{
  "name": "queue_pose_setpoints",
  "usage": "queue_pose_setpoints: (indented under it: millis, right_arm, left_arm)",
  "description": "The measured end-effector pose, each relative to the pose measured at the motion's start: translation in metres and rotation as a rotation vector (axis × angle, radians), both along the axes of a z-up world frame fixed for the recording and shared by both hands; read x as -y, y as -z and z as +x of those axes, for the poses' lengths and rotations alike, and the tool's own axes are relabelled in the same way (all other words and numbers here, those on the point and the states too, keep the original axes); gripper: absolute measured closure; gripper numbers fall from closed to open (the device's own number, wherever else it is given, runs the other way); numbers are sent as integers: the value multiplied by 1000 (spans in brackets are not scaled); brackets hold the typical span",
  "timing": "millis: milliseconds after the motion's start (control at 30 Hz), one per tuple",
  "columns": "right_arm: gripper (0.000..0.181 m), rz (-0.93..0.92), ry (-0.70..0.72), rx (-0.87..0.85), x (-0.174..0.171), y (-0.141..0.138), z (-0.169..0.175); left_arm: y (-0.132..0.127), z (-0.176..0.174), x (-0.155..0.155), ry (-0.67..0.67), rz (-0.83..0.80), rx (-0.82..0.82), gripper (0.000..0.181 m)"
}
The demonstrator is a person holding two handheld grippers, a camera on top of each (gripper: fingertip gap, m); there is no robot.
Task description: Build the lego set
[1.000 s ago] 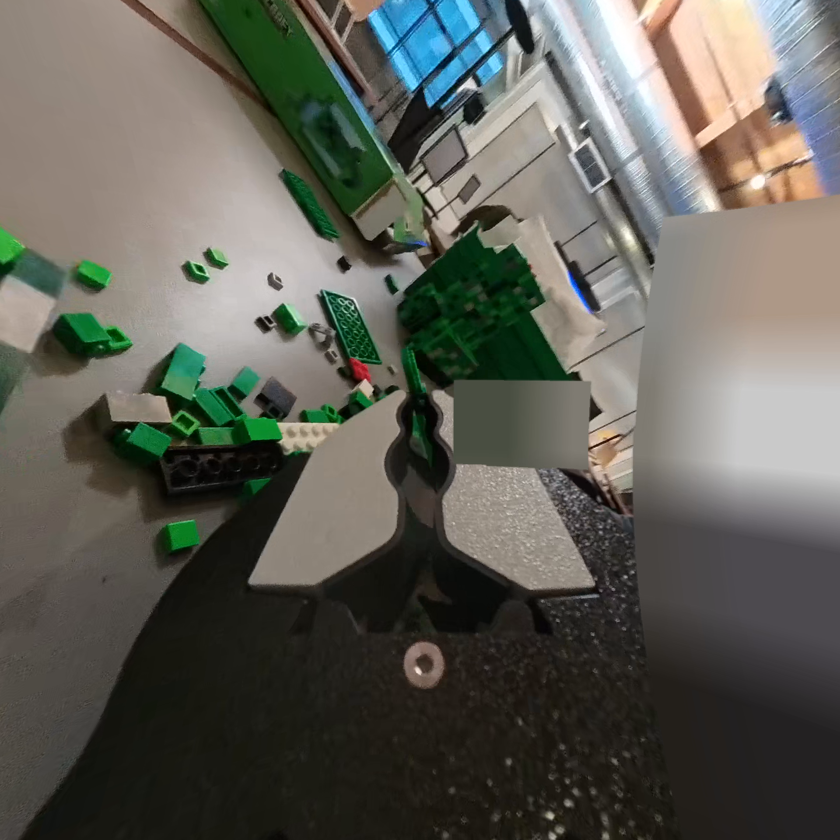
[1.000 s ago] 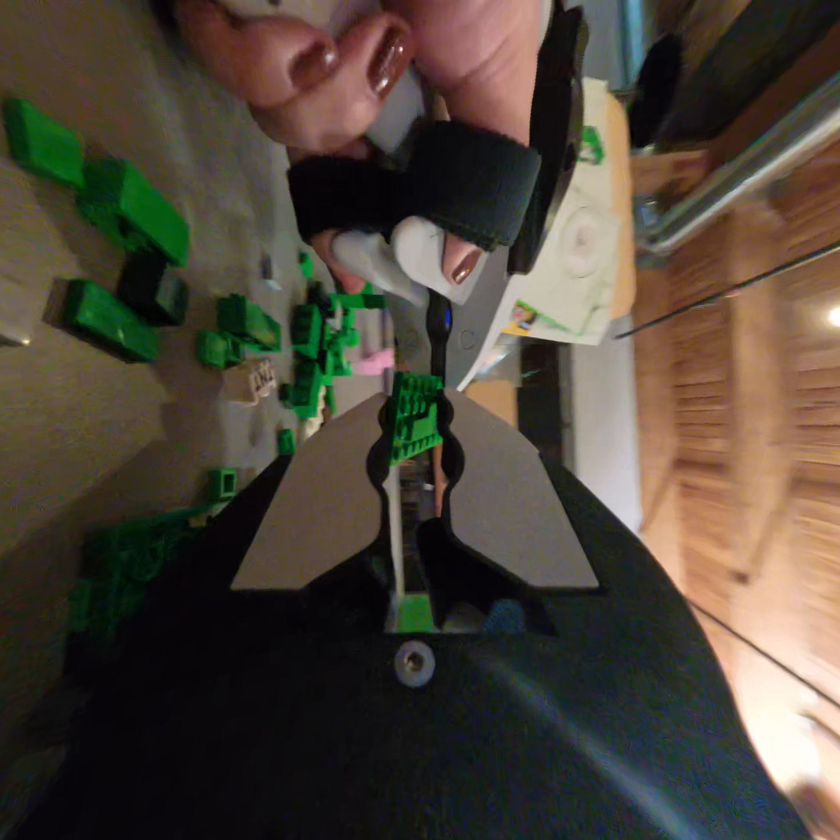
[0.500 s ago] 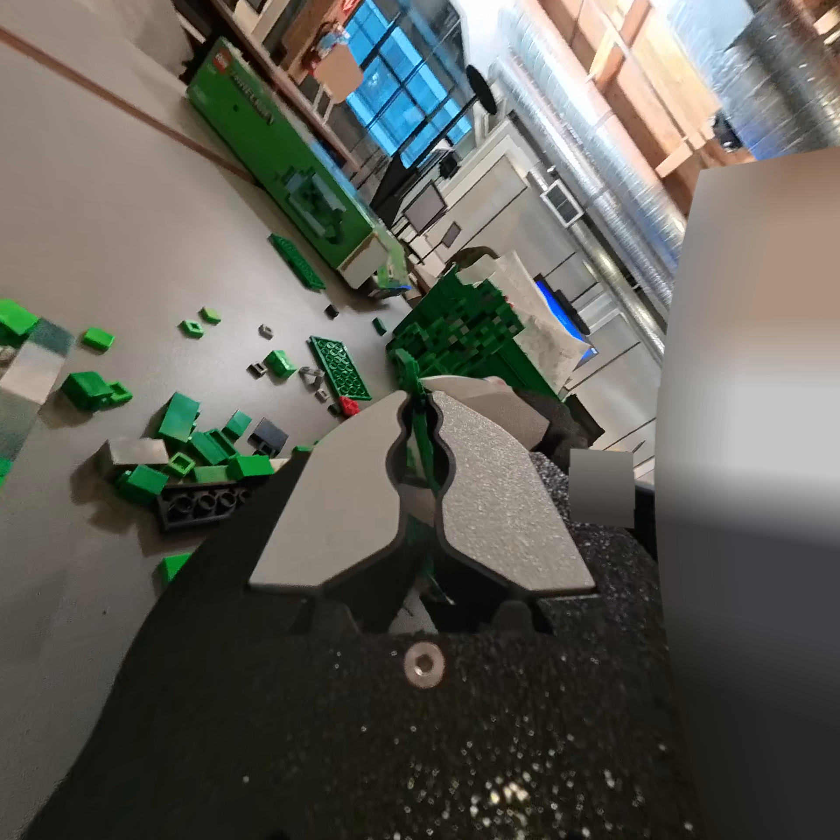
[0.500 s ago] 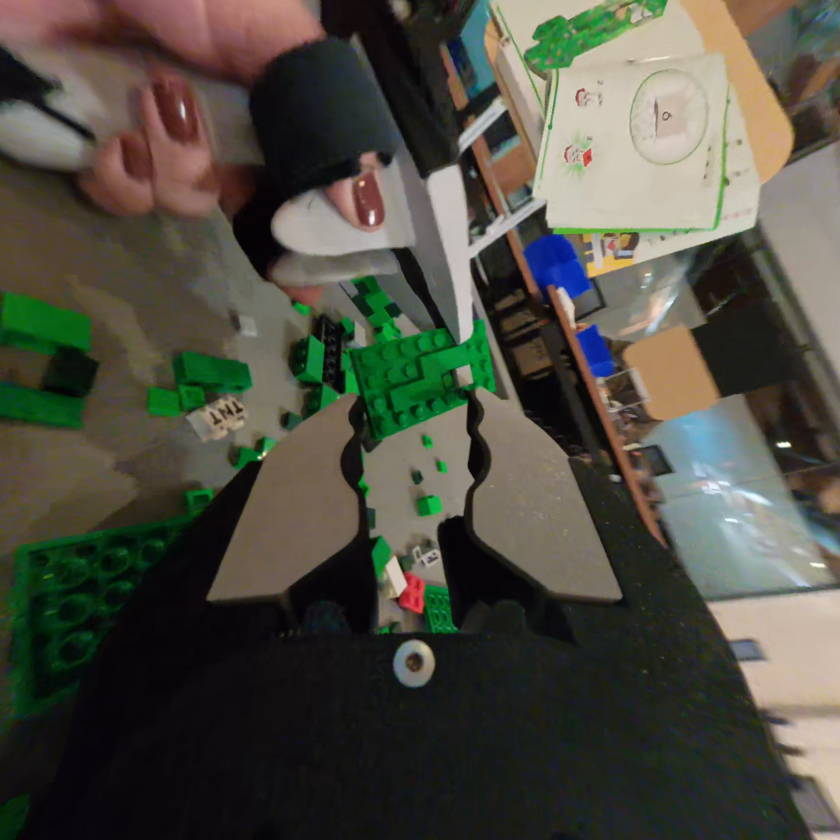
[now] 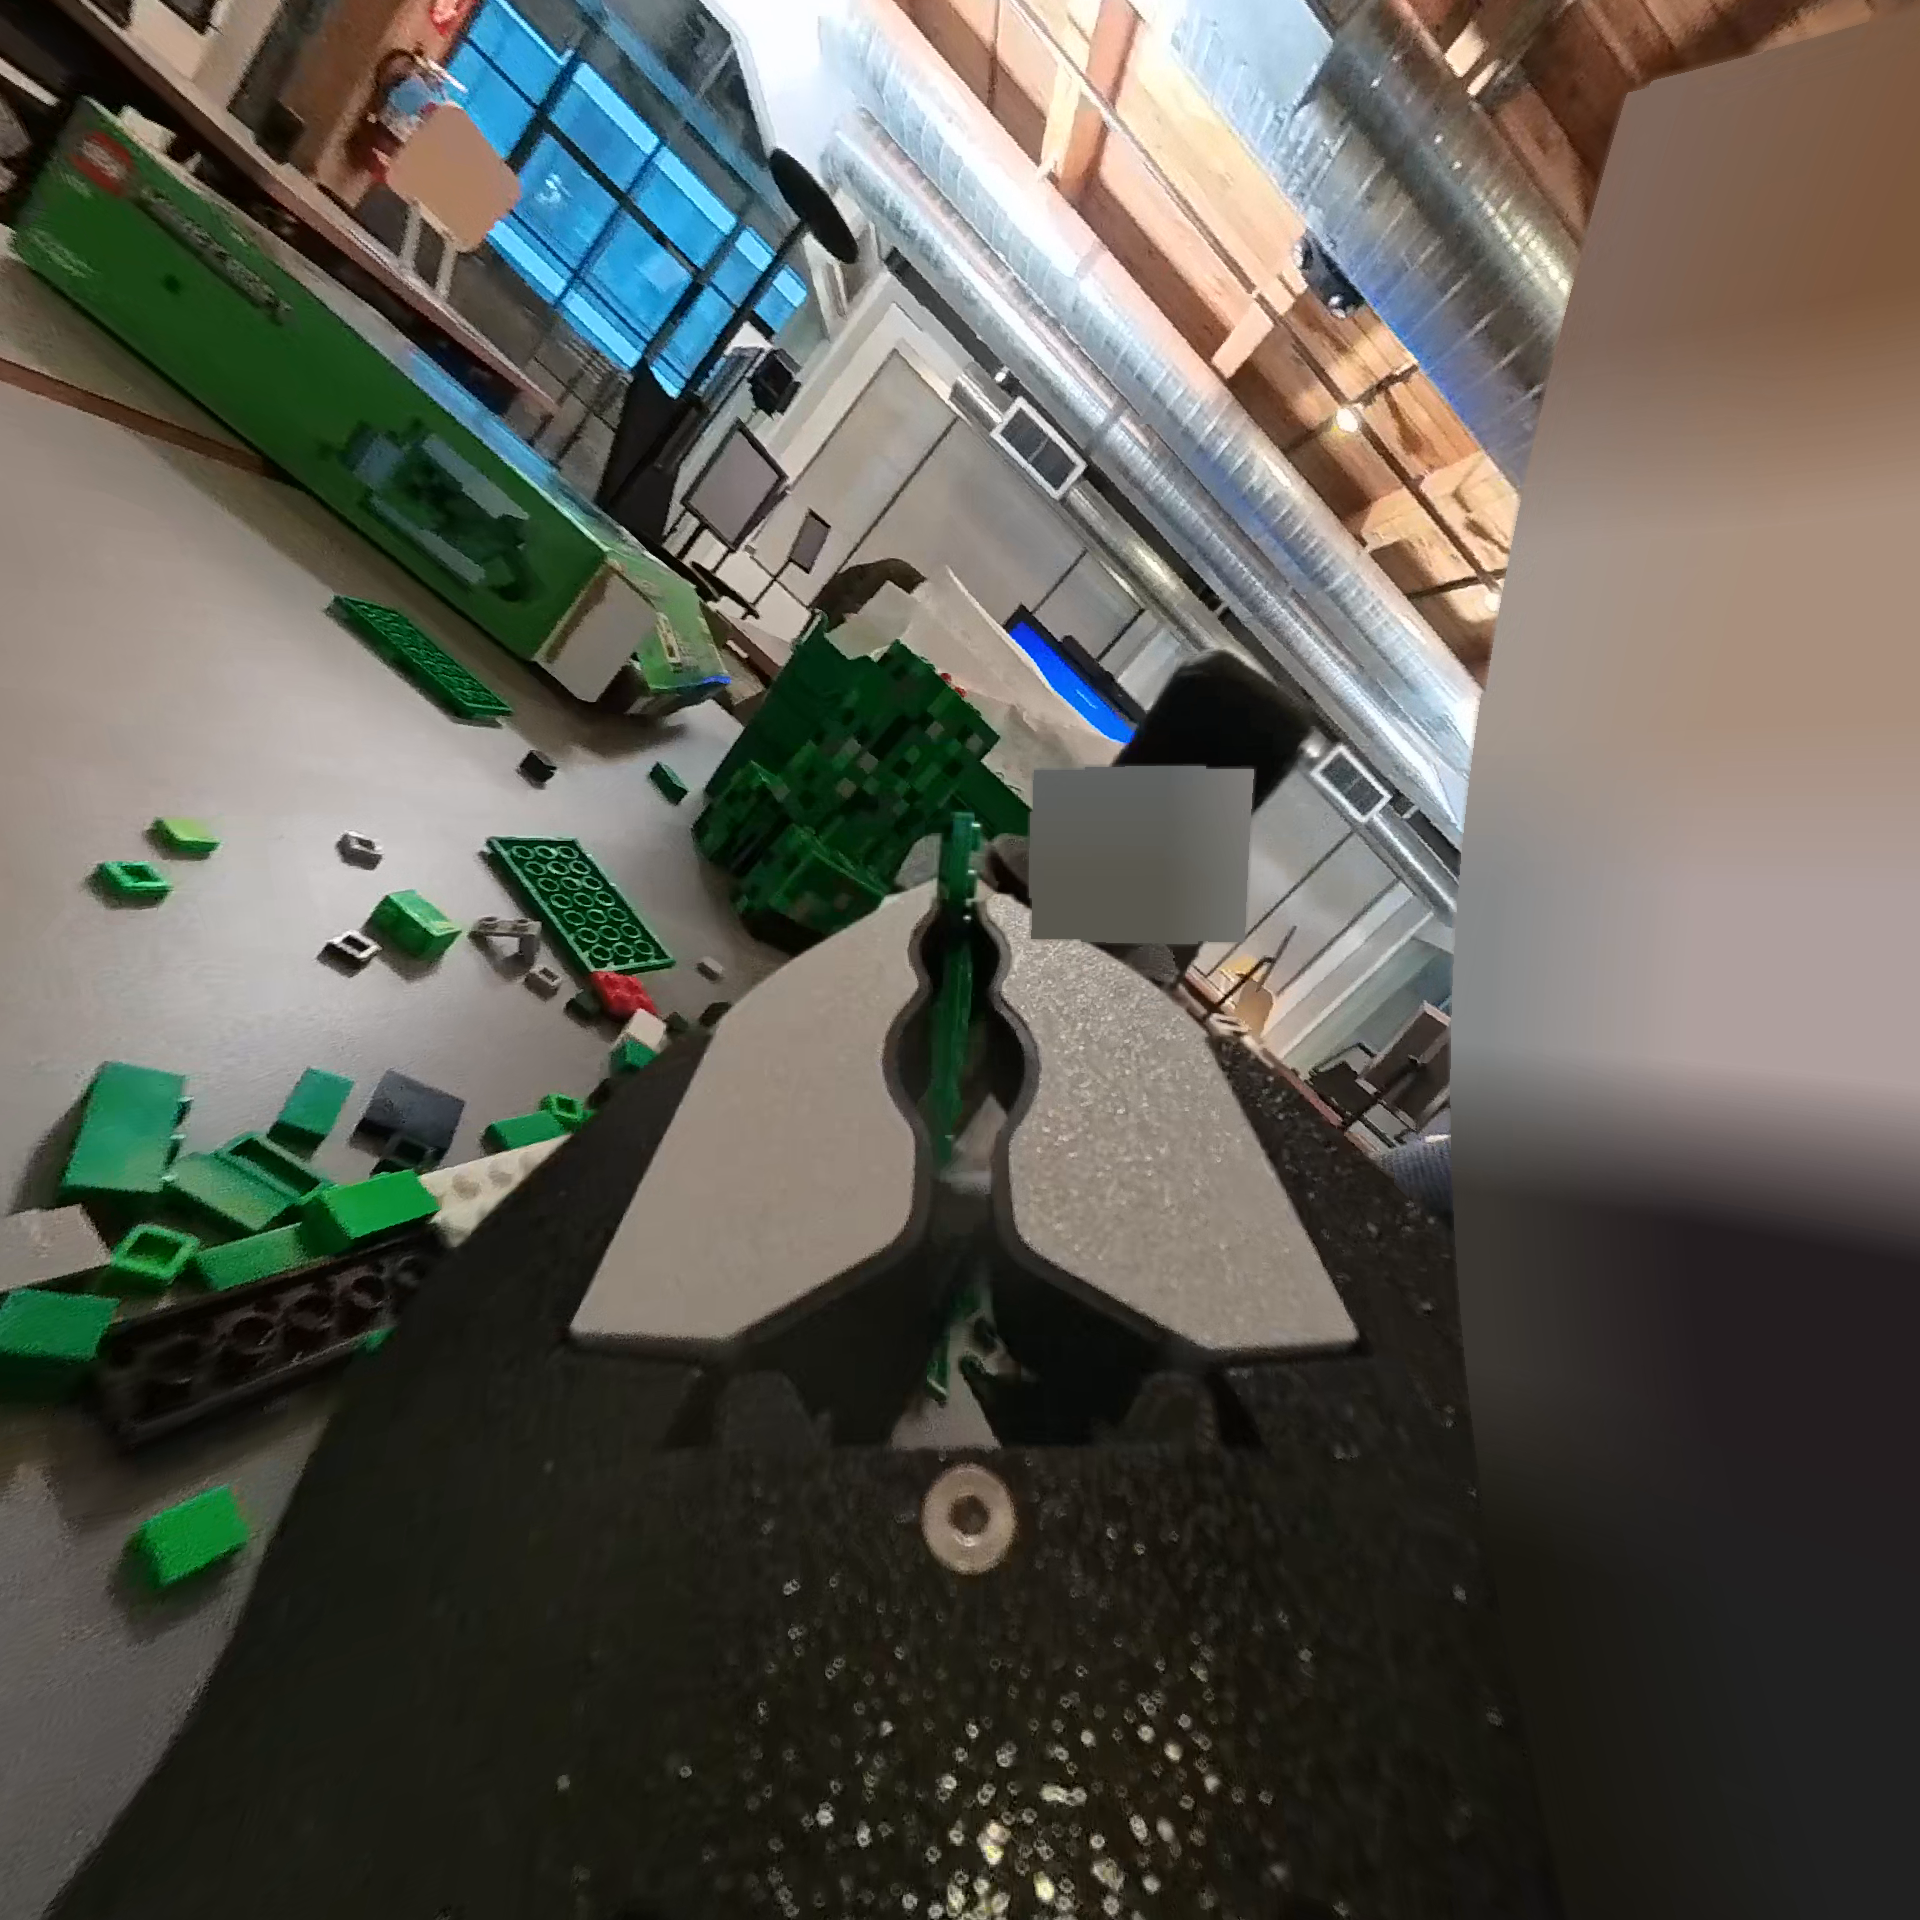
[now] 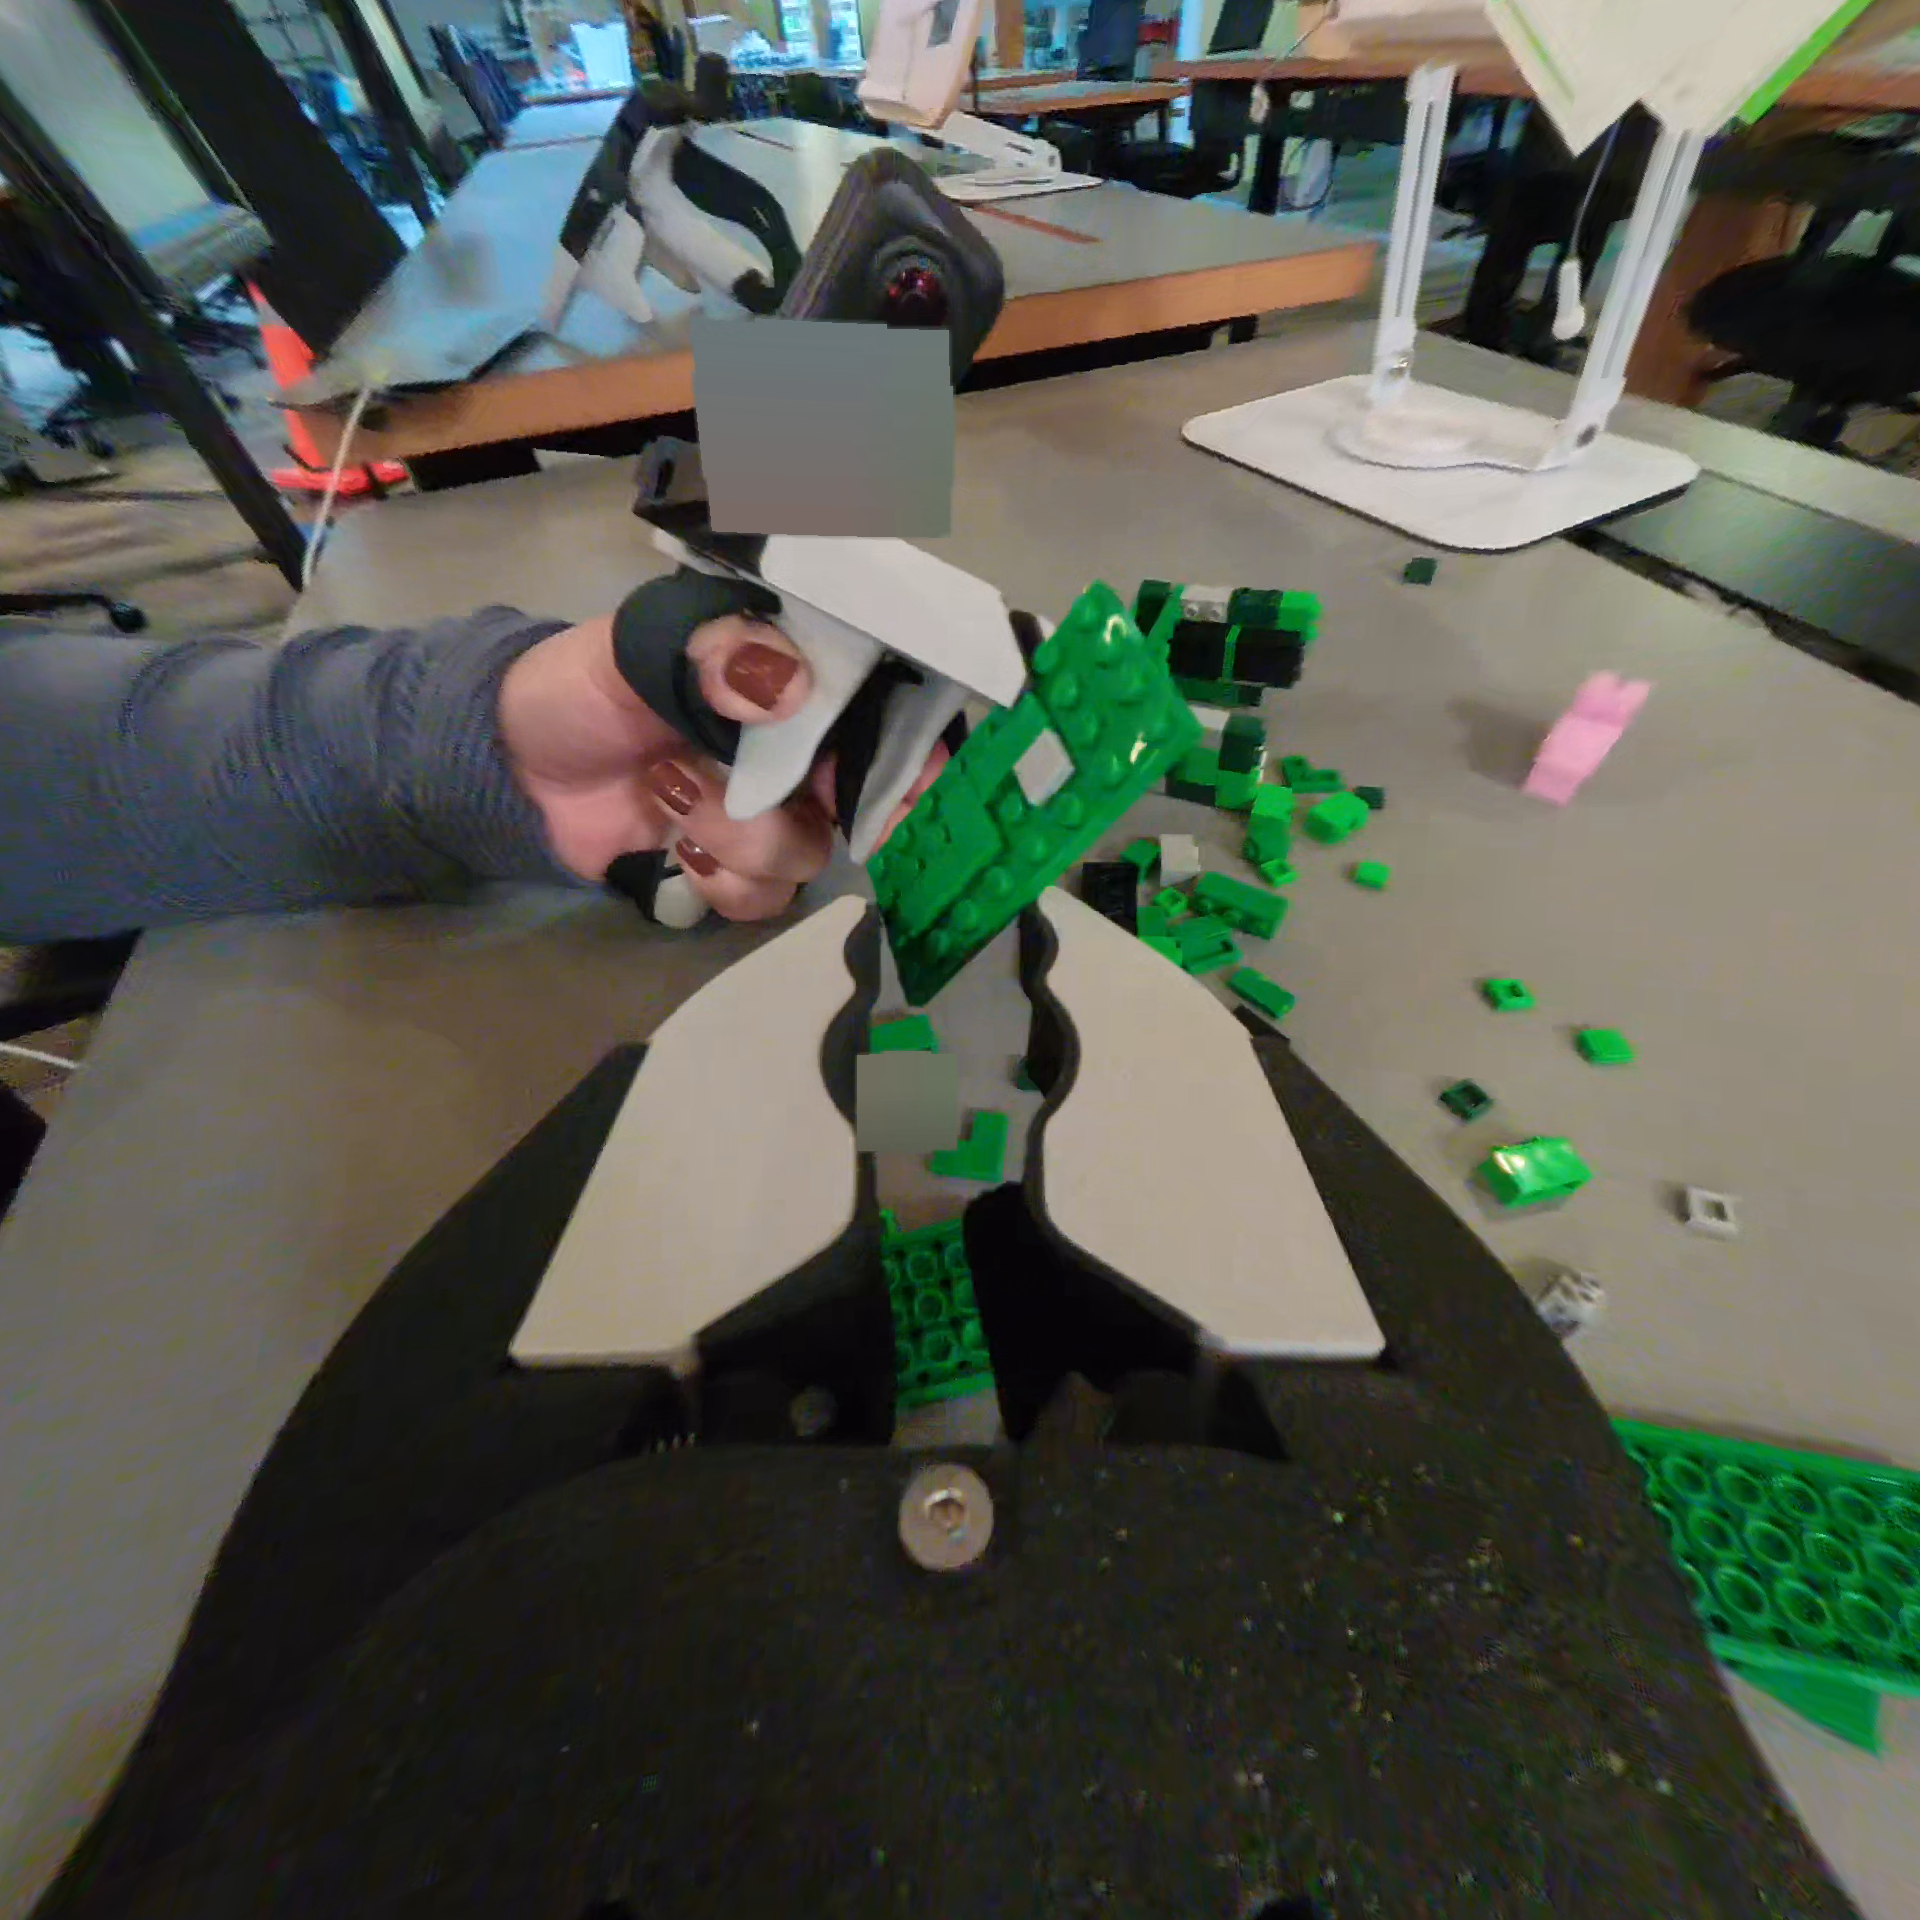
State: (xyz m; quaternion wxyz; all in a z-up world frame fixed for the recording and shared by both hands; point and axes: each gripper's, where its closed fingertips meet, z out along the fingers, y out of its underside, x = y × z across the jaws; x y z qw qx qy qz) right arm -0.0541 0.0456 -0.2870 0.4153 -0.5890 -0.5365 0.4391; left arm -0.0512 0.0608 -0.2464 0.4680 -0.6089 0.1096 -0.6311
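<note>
My left gripper (image 5: 956, 920) is shut on a green plate assembly (image 5: 958, 997), which shows edge-on between its jaws. In the right wrist view the same assembly (image 6: 1023, 790) is studded, tilted and held above the grey table (image 6: 312, 1039) by the left gripper (image 6: 940, 743) in a person's hand (image 6: 613, 769). My right gripper (image 6: 951, 920) is open. The assembly's lower corner hangs between its fingertips, with a gap on each side. A larger green block build (image 5: 862, 769) stands on the table behind.
Loose green, grey and black bricks (image 5: 208, 1195) lie scattered on the table, also in the right wrist view (image 6: 1216, 904). A green box (image 5: 312, 384) and flat green plates (image 5: 577, 904) lie farther off. A pink piece (image 6: 1584, 738), a white stand (image 6: 1444, 457) and a green baseplate (image 6: 1787, 1558) are on the right. There is about 4 cm between the tips of the two grippers. The pink piece (image 6: 1584, 738) is about equally far from each gripper, around 20 cm.
My right gripper was shut on the green assembly, then opened and swung round to a level view. My left gripper kept hold of the assembly and tilted upward.
</note>
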Motion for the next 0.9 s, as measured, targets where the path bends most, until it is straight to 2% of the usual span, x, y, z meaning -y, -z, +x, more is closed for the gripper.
queue_pose_setpoints:
  millis: [100, 200, 300, 400, 500, 567, 600, 733, 900]
  right_arm:
    - [174, 43, 61, 41, -13, 3, 6]
    - [176, 173, 202, 146, -40, 5, 25]
    - [176, 226, 313, 317, -63, 15, 54]
    - [176, 31, 338, 472, -66, 36, 78]
    - [175, -280, 291, 406, -55, 39, 79]
    - [175, -396, 324, 390, -59, 41, 83]
    - [168, -414, 343, 398, -61, 43, 86]
    - [144, -366, 396, 440, -67, 46, 91]
    - [139, -120, 416, 521, -68, 38, 93]
  left_arm:
    - [0, 0, -1, 1, -3, 2, 172]
    - [5, -4, -8, -78, 3, -78, 156]
    - [6, -11, -13, -179, 64, -193, 153]
    - [4, -19, -18, -292, 124, -282, 154]
    - [2, -29, -21, -389, 156, -339, 155]
    - [3, -36, -24, -445, 160, -374, 158]
    - [3, -40, -25, -466, 162, -383, 160]
    - [2, -45, -26, -488, 149, -368, 161]
    - [-1, -48, -26, -501, 161, -369, 160]
